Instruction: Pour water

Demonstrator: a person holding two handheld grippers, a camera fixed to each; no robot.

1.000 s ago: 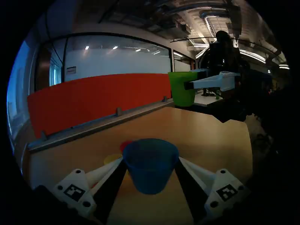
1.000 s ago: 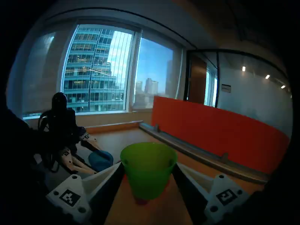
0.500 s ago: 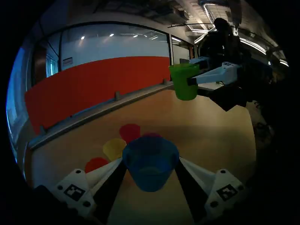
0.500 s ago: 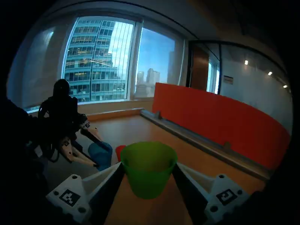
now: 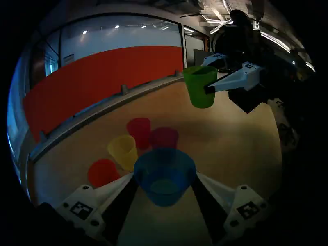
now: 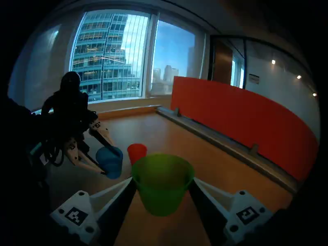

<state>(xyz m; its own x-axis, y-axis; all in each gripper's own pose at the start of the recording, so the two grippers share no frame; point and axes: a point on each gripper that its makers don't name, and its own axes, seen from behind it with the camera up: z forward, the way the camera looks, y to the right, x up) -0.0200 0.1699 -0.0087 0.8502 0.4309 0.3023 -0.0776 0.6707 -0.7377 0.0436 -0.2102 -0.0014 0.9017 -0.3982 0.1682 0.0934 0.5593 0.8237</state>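
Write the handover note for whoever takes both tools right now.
Left tool: shut on the blue plastic cup, roughly upright, off the wooden table.
Right tool: shut on the green plastic cup, roughly upright, in the air, apart from the blue one.
Standing clustered on the table: red plastic cup, dark pink plastic cup, yellow plastic cup, orange plastic cup.
Done: both cups gripped and raised.
Left: bring them together and pour; which cup holds water I cannot tell.
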